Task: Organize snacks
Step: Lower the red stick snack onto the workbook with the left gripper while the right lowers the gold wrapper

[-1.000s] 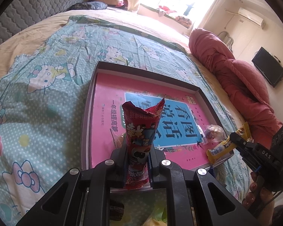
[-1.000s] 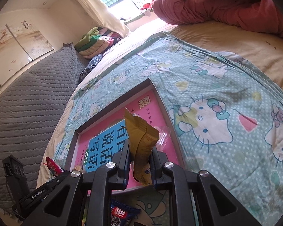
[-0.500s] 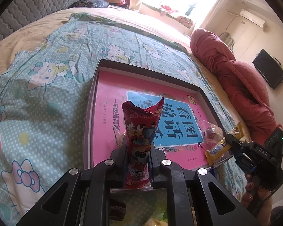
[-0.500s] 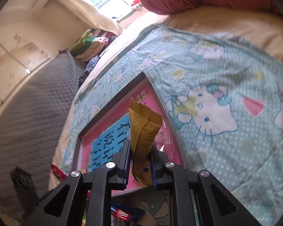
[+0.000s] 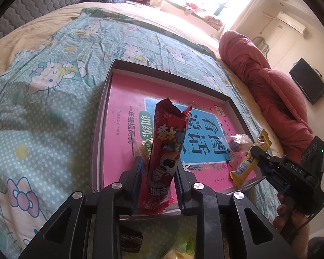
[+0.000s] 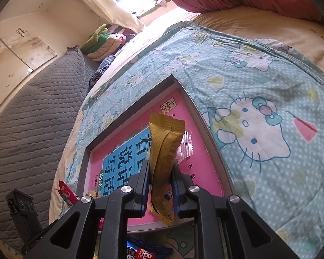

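Observation:
A dark-rimmed tray (image 5: 103, 108) lined with a pink book lies on the cartoon-cat sheet. My left gripper (image 5: 158, 164) is at its near edge, jaws opening. A tall red snack packet (image 5: 168, 142) stands tilted between them, with a gap at the left pad. My right gripper (image 6: 161, 168) is shut on an upright yellow snack packet (image 6: 165, 138) over the tray's near right part (image 6: 203, 118). From the left wrist view, that yellow packet (image 5: 250, 159) is held above the tray's right corner. Two wrapped candies (image 5: 237, 144) lie in the tray.
A red quilt (image 5: 270, 82) lies rolled along the bed's right side. A grey quilted headboard (image 6: 32, 118) and folded clothes (image 6: 105, 41) stand at the far end. A blue snack packet (image 6: 144, 252) and other loose snacks (image 5: 129, 239) lie on the sheet below the grippers.
The left jaws have parted and the red packet now leans to the right between them. The right gripper has shifted slightly over the tray, still gripping the yellow packet.

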`<state>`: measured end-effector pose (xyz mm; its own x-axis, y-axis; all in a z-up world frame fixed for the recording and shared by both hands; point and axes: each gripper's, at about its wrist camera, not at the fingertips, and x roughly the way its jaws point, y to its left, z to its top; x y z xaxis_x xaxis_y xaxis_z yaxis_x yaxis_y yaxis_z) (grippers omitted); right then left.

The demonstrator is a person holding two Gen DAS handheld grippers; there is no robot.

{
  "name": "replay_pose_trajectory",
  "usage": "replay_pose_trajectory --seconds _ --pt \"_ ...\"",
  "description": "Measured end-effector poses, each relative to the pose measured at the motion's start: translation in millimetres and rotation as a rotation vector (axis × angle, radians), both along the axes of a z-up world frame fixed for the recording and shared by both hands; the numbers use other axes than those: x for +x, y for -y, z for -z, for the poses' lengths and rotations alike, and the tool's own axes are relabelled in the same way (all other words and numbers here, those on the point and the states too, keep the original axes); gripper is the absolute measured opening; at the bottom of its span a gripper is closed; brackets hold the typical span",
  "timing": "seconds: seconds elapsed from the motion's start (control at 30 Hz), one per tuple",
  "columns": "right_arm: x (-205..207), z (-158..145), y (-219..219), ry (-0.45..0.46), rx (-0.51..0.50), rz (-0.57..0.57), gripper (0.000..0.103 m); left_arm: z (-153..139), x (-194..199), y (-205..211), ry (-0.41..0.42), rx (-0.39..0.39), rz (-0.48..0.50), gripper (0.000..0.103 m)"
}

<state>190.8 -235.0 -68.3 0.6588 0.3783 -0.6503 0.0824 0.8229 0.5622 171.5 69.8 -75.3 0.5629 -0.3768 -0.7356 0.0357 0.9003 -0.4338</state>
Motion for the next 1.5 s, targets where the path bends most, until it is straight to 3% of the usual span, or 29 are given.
replay_pose_trajectory --seconds 0.17,0.4,0.67,1.17,1.5 --pt "-1.2 -8.0 -7.6 0.015 -0.043 -0.016 0.021 -3.9 -2.4 -0.4 0.009 -0.007 0.001 0.04" --pt "-4.5 -7.5 -1.5 0.0 -0.051 0.007 0.036 -7.1 -4.2 -2.3 0.013 -0.008 -0.004 0.048" --pt "-9.3 -12.8 5.3 0.004 -0.08 0.029 0.041 -15.3 -7.5 -0.9 0.028 0.019 -0.003 0.055" --pt "-22.5 -34.6 -0.2 0.065 -0.166 0.008 0.041 -31.4 -19.3 -1.3 0.069 0.055 -0.002 0.061" --pt "-37.6 -58.3 -8.9 0.144 -0.243 -0.036 0.051 -47.9 -34.0 -9.4 0.105 0.069 -0.023 0.065"
